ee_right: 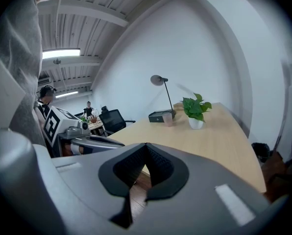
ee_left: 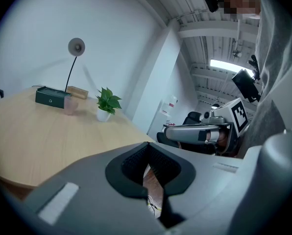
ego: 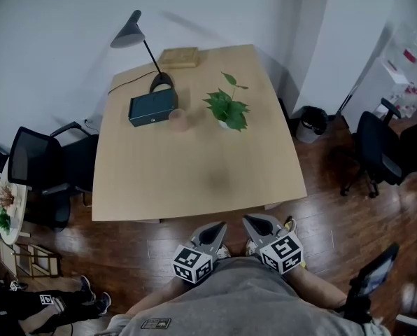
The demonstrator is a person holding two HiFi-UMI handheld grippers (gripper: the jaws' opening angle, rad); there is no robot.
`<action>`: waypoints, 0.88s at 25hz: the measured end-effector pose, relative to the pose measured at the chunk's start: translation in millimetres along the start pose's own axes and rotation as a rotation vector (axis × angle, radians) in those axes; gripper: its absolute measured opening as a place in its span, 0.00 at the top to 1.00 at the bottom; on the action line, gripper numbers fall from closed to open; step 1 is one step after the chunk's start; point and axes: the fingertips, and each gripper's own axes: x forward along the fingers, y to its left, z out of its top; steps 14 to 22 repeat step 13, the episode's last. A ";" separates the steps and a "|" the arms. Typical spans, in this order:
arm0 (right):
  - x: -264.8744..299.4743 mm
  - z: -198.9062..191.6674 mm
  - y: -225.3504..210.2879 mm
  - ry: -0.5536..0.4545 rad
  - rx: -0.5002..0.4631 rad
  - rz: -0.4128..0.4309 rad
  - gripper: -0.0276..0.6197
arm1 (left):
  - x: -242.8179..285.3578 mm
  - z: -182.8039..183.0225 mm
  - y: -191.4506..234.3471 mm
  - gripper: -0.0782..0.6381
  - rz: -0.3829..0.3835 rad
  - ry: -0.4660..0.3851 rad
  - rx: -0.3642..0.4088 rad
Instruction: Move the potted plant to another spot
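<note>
left gripper: low in front of the person, short of the table's near edge, jaws pressed together on nothing.
right gripper: just beside the left one, jaws likewise together and empty.
table: pale wood, ahead of both grippers.
potted plant: upright in a white pot on the table's far half, well apart from both grippers.
cup: small and pinkish, probably a cup, left of the plant, beside a dark green box.
lamp: behind that box.
wooden box: at the far edge.
</note>
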 end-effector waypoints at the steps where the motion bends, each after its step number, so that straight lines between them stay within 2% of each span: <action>1: 0.0 0.3 0.8 0.000 -0.003 0.000 0.95 | -0.2 0.3 0.0 0.89 -0.001 -0.002 0.001; 22: -1.8 -3.2 6.1 -0.008 -0.008 -0.003 0.95 | -6.5 -2.6 -3.8 0.89 -0.005 -0.017 0.003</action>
